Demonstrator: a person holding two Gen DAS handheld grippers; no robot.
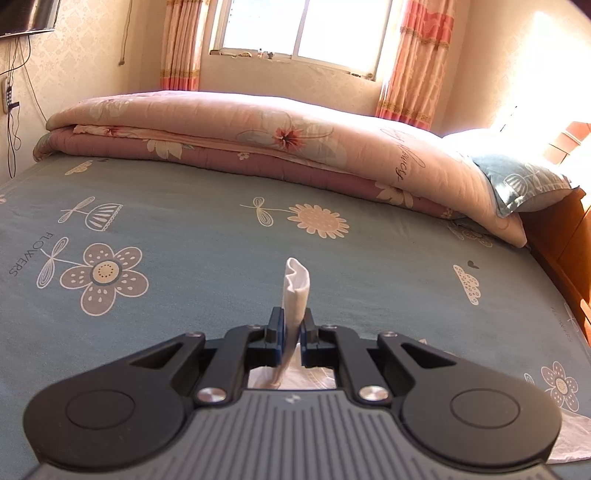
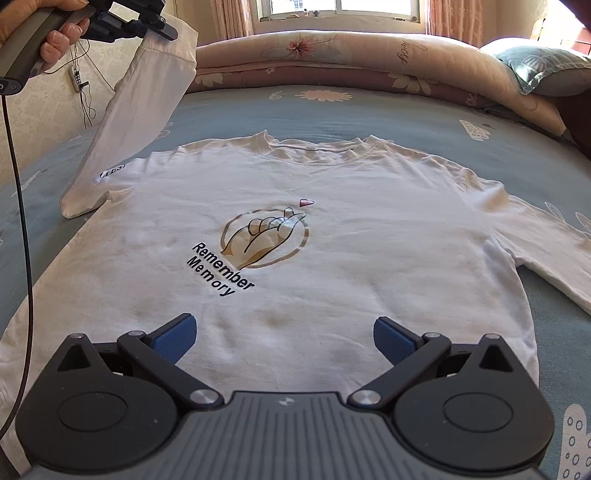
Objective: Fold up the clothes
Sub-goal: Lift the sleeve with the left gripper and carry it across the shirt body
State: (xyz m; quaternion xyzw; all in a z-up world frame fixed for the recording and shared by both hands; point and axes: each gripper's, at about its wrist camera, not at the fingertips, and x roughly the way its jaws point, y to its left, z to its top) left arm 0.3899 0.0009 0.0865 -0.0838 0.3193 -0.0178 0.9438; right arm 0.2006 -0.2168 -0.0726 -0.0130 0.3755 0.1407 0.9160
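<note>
Matt white cloth shirt (image 2: 332,258) on smooth printed bedsheet (image 1: 221,229).

The blue flower-printed bedsheet (image 1: 207,221) is viewed low and close from both wrists, toward the bright sliding window (image 1: 299,29); the folded pink floral quilt (image 2: 332,62) is shared.

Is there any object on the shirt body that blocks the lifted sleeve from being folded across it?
Nothing visible does. The left tongs hold the long white sleeve above the bed; the white printed cotton shirt lies flat and bare. The open right tongs hover above its hem.
</note>
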